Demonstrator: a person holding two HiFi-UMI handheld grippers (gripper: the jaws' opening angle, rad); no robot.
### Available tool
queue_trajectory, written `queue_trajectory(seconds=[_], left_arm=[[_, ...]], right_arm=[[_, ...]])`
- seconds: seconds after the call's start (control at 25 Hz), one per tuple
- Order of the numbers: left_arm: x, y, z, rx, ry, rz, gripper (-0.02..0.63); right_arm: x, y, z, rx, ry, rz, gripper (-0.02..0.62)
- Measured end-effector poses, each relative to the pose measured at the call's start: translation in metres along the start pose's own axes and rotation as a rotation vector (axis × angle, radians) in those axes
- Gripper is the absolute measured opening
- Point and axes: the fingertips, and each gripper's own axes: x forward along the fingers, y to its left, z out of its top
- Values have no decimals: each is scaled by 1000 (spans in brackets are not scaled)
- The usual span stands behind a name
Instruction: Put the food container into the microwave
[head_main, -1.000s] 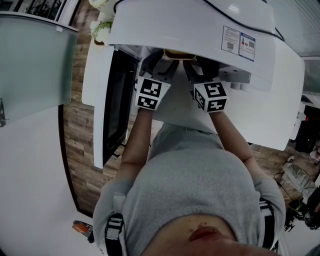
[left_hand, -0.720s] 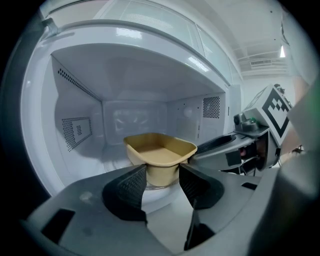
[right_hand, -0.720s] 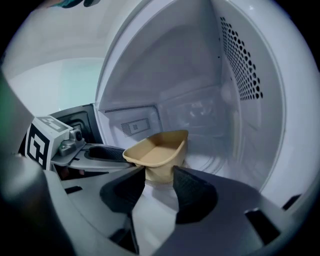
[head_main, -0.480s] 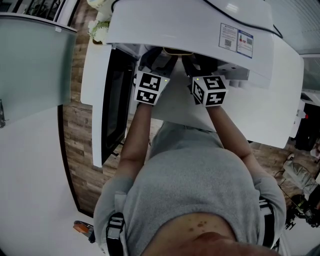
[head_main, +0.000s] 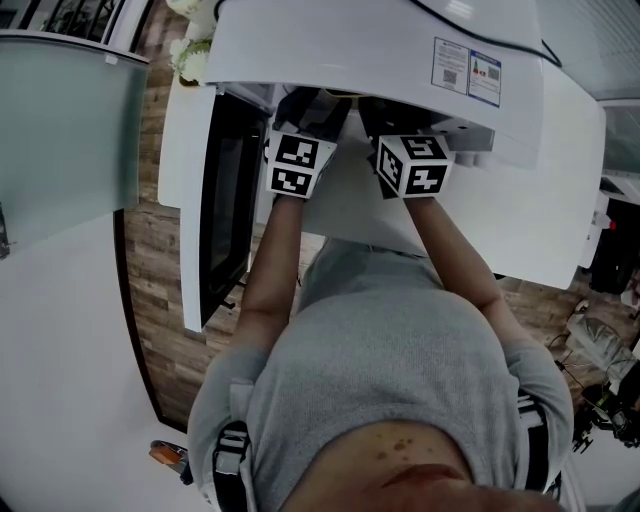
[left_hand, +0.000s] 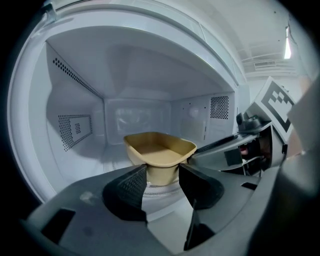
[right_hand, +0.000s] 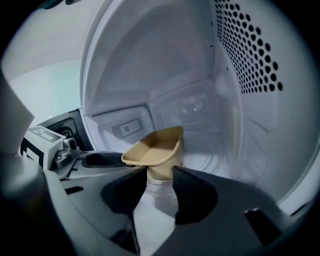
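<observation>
While both reach inside microwave (left_hand: 75, 75), L gripper (left_hand: 162, 169) jaws narrowly apart, clamped on food container (left_hand: 160, 150), R gripper (right_hand: 159, 172) same.

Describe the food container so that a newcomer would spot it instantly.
Look inside the white microwave, whose door stands open. Over the glass turntable is the food container, a shallow open tray with rounded corners, gripped by the left gripper and the right gripper. It is the only tan thing in the white cavity.
</observation>
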Motion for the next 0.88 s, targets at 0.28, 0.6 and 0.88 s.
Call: queue_trajectory(seconds=[0.28, 0.6, 0.88], left_arm=[[6, 4, 2, -15, -20, 12, 201], [9, 8, 1, -30, 2, 19, 196], [12, 9, 1, -19, 8, 28, 193]], right_arm=[[4, -3, 4, 13, 13, -23, 196], [9, -4, 6, 51, 33, -38, 190], [13, -5, 6, 78, 46, -42, 189]])
